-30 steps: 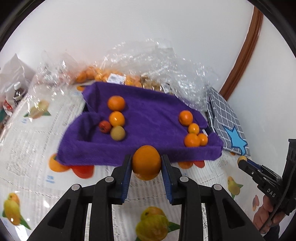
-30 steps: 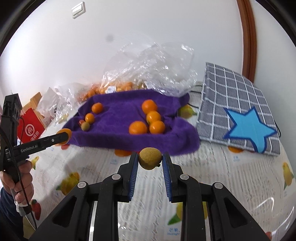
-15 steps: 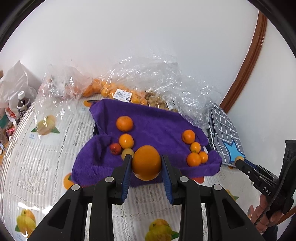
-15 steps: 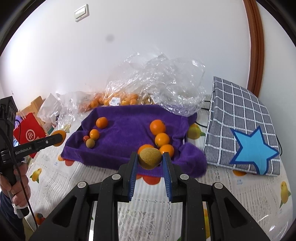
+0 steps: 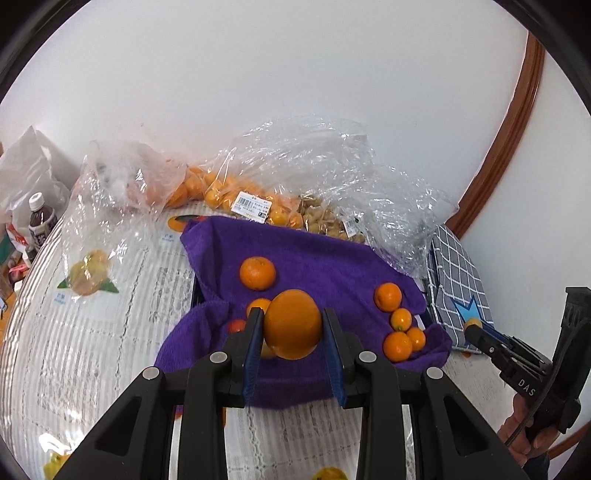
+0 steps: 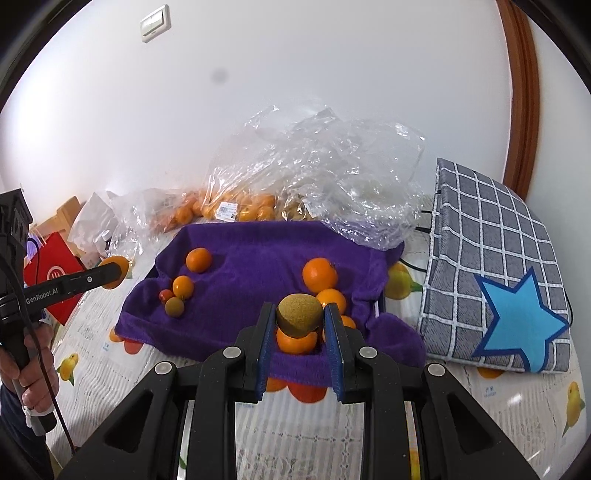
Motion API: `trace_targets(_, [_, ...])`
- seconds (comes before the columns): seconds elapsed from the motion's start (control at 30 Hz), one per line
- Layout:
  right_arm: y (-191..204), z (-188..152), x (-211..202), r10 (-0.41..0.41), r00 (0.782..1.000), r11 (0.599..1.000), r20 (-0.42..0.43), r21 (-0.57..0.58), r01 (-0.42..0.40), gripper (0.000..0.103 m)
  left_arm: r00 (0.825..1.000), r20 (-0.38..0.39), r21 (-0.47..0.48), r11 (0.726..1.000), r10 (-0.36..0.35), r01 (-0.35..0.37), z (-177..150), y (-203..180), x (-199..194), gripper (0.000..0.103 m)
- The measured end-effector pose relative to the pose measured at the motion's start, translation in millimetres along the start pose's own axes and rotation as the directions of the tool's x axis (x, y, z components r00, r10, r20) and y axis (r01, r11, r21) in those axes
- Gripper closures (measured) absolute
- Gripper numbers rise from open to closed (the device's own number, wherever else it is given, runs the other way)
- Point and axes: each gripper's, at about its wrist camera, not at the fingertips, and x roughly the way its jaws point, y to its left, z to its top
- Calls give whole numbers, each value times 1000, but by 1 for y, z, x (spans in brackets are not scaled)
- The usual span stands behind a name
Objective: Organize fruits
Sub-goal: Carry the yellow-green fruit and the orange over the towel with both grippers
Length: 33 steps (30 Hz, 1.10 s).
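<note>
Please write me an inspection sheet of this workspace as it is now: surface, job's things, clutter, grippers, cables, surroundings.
Surface: tablecloth with fruit prints.
Job's things: purple towel holding two groups of fruit; an orange and a brown-green fruit are in the grippers.
Clutter: plastic bags with more fruit behind the towel; checked bag with a blue star; red bag; bottle.
Grippers: left gripper shut on the orange; right gripper shut on the brown-green fruit.
Cables: a dark cable beside the checked bag.
Surroundings: white wall, wall switch, brown wooden trim.
</note>
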Motion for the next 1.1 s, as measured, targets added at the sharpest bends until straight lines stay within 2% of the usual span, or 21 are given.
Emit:
trace_targets(0.17, [0,6,8,1,1000,1000,4,6,-1,77,1000,-7,9,1000,-22,23,18,-8,15,73])
trace_targets(0.33, [-3,9,13,-16,1000,1000,0,5,16,77,1000,1,60,998,-21,21,38,-24,28,73])
trace_targets(0.53, [-8,11,20,-46,999,999,-18,6,47,77,999,-24,80,996,-39,41,48,-31,48,73])
trace_targets(0.8, [-9,13,42,-65,996,998,-56,-2,65,77,999,-44,57,998,-28,30,50,-10,63,73])
trace_targets(1.1, [3,14,72,-36,995,999,-89,-1,36,77,999,-45,11,1000,-6,7,67,18,70,73])
